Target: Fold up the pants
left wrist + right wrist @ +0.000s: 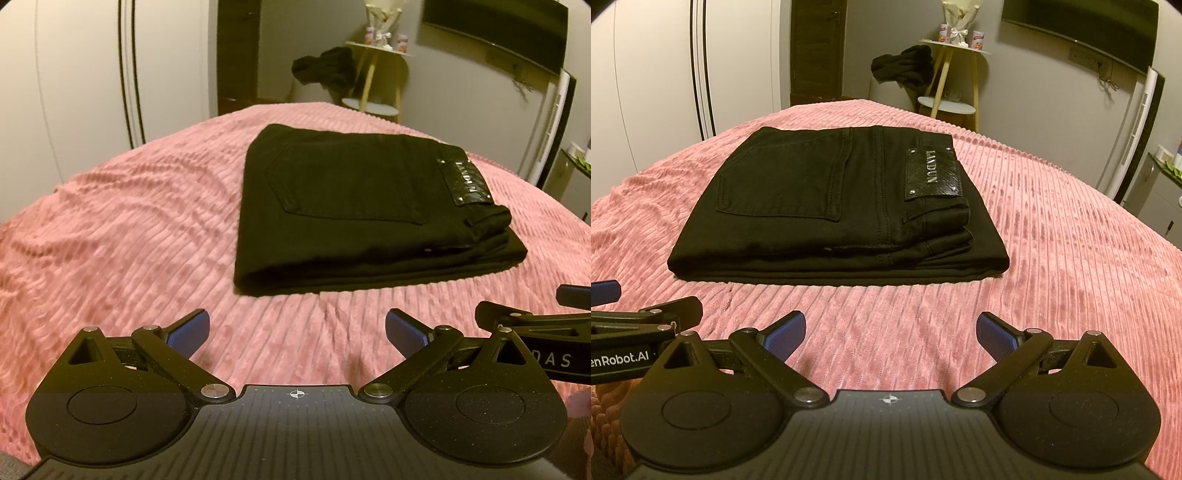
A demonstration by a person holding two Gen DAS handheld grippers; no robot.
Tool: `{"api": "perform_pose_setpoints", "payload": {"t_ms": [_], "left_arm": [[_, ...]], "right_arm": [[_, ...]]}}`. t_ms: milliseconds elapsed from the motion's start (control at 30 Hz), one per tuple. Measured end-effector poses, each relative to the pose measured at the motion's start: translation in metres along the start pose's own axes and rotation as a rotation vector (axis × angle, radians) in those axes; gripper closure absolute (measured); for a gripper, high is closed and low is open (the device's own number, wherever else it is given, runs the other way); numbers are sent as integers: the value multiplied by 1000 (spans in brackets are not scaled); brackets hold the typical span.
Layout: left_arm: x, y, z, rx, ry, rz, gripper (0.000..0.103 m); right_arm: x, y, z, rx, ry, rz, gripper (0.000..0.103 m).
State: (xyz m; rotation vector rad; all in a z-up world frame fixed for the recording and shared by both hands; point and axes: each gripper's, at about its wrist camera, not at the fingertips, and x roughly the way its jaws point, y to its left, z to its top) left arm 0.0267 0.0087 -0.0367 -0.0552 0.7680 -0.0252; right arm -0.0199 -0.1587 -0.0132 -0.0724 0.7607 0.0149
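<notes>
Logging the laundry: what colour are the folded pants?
Black pants, seen best in the right wrist view, on the pink bedspread.

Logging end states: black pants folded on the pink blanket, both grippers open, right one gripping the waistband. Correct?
Not quite. The right gripper is open but holds nothing; the right wrist view shows it short of the folded black pants on the pink blanket. The left gripper is open.

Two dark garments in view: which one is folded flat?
The black pants on the pink bedspread, with the back pocket and leather patch facing up. The other dark garment is bunched up beside the stool, beyond the bed.
</notes>
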Motion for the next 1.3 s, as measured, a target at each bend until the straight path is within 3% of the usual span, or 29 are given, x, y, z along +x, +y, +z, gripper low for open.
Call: {"api": "perform_pose_setpoints", "payload": {"t_ms": [1033, 1300], "left_arm": [[-1, -1, -2, 4, 1, -66, 0], [-1, -3, -2, 18, -4, -49, 0]], "right_arm": [[0, -3, -2, 0, 7, 0, 4], [1, -3, -2, -3, 9, -2, 4]]}}
